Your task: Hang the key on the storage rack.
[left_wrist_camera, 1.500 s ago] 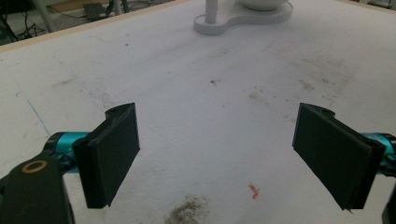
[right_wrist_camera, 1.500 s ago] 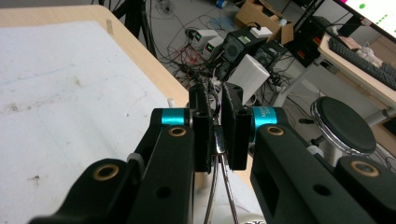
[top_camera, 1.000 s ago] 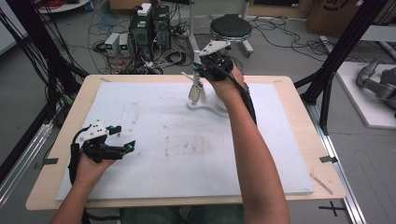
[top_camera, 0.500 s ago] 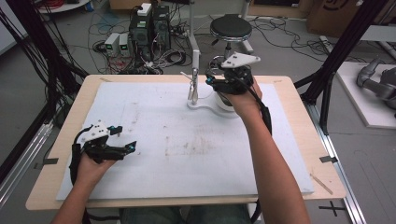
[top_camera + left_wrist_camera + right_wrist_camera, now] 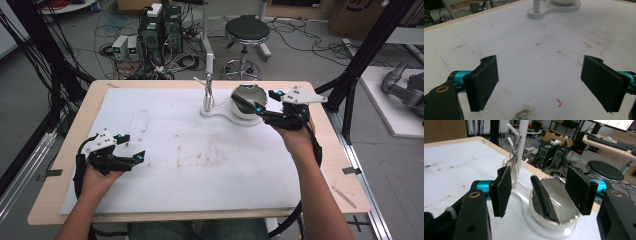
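A white stand base (image 5: 220, 114) sits at the table's far middle, with an upright post (image 5: 208, 75) at one end and a shiny metal bowl (image 5: 245, 91) at the other. In the right gripper view the bowl (image 5: 566, 218) holds a black flat piece (image 5: 542, 197) that leans on its wall, and the post (image 5: 520, 150) carries a wire hook. My right gripper (image 5: 252, 99) hangs open just over the bowl's right side, its pads (image 5: 502, 190) either side of the black piece but short of it. My left gripper (image 5: 134, 146) rests open at the front left, its gap (image 5: 540, 85) holding nothing.
A stained white mat (image 5: 200, 150) covers most of the wooden table (image 5: 345, 165). Behind the far edge stand a black stool (image 5: 246, 30), computer boxes (image 5: 160, 27) and tangled cables. Black frame poles rise at both sides.
My right gripper has swung from above the post to the right side of the bowl and now points left at it. The left gripper has stayed put.
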Available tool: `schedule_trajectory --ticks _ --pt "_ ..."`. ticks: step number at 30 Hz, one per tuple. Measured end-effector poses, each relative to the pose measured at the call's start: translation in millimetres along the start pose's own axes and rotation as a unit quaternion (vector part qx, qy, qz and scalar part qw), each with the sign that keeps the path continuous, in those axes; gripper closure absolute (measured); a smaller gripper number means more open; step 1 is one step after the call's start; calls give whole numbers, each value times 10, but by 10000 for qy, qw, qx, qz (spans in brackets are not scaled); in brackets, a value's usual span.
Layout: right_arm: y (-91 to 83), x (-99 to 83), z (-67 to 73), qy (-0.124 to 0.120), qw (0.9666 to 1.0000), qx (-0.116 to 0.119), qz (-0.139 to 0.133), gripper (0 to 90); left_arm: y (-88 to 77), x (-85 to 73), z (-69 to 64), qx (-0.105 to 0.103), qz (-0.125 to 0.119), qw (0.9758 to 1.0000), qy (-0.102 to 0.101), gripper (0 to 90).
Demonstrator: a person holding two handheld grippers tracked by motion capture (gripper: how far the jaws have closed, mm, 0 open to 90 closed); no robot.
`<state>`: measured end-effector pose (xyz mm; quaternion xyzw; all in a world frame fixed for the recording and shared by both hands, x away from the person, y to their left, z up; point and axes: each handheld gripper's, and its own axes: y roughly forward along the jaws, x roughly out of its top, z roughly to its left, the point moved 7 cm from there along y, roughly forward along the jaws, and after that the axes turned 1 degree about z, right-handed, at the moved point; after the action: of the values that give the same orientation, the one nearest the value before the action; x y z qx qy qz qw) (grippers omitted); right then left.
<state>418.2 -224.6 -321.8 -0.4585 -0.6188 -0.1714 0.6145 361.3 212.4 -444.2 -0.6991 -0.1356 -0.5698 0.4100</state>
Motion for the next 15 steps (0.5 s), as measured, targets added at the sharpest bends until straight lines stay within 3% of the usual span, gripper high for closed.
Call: schedule_trajectory --ticks 4,8,11,15 --pt "-170 -239 16 161 9998 -15 -109 341 4 8 -18 -22 -32 10000 21 146" --pt "-207 -382 52 235 9996 -2 -151 311 -18 26 -17 46 -87 9999 85 146" --pt "-228 -559 103 416 9989 38 -199 271 -28 17 -1 61 -97 9999 45 146" --pt "-223 -709 166 485 9985 65 -227 228 -34 6 16 66 -114 9999 11 146"
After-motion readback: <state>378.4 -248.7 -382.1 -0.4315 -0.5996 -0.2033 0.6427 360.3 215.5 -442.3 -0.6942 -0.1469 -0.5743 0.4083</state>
